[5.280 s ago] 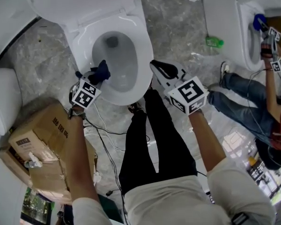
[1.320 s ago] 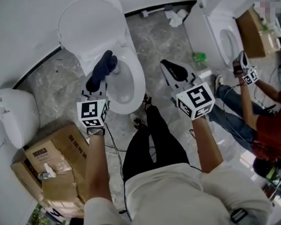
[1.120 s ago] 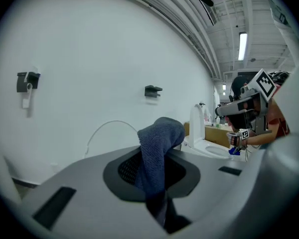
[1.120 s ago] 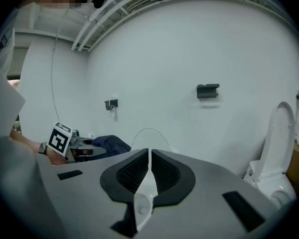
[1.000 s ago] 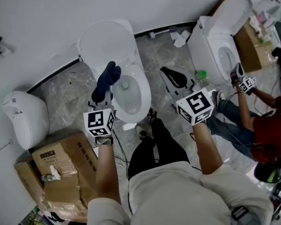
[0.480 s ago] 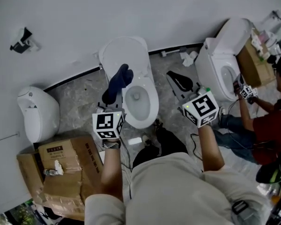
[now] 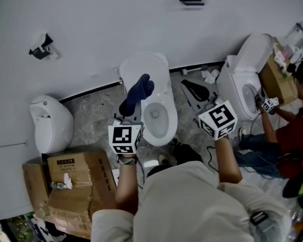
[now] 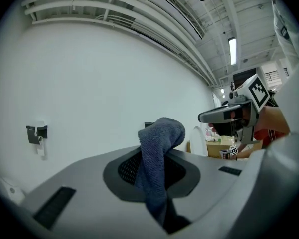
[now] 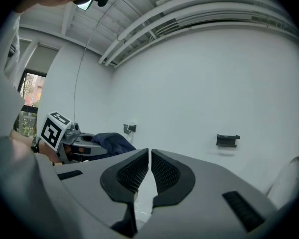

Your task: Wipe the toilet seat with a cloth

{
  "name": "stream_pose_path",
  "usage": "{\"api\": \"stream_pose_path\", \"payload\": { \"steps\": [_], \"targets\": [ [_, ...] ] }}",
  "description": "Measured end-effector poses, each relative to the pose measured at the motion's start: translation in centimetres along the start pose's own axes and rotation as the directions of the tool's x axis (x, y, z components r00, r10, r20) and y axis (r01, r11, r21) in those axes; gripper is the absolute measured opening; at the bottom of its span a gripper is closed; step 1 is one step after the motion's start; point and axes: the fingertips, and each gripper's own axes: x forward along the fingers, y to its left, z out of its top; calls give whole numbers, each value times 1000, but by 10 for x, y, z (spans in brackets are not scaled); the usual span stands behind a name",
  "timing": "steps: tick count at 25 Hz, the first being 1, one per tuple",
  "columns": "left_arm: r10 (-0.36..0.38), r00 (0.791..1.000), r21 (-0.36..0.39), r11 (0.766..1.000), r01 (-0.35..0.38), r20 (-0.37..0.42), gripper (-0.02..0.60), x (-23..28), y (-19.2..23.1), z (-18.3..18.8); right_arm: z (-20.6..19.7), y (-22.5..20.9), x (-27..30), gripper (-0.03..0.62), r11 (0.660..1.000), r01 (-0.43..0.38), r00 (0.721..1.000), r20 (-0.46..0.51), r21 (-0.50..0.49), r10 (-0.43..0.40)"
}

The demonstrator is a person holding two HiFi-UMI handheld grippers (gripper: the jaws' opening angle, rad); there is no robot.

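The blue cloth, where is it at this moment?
In the head view the blue cloth is left of centre, clamped in the left gripper, and it shows against the left edge of the nearest toilet.

I see a dark blue cloth (image 8: 158, 148) of nubbly towelling, a glossy white ceramic toilet (image 7: 170, 127), a matt brown cardboard box (image 7: 78, 175), and polished grey marbled floor (image 7: 93, 119).

Print on the cardboard box (image 7: 91, 180) seems illegibly small.
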Motion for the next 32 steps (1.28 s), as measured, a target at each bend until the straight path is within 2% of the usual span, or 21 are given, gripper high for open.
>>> {"api": "stream_pose_path", "payload": {
  "steps": [7,14,19,32],
  "targets": [
    [-8,998,80,997,3,65,41,-8,2,49,44,-1,-1,40,999,8,997,78,-31,-5],
    [11,992,115,993,-25,128,41,-19,15,85,73,4,3,37,997,11,994,110,-81,-2],
    [-9,988,147,989,-14,156,41,-28,12,102,87,9,0,32,996,0,991,132,-89,11],
    [-19,985,135,991,-5,172,41,-32,17,106,88,8,4,29,996,18,992,125,-89,-6]
  ]
}}
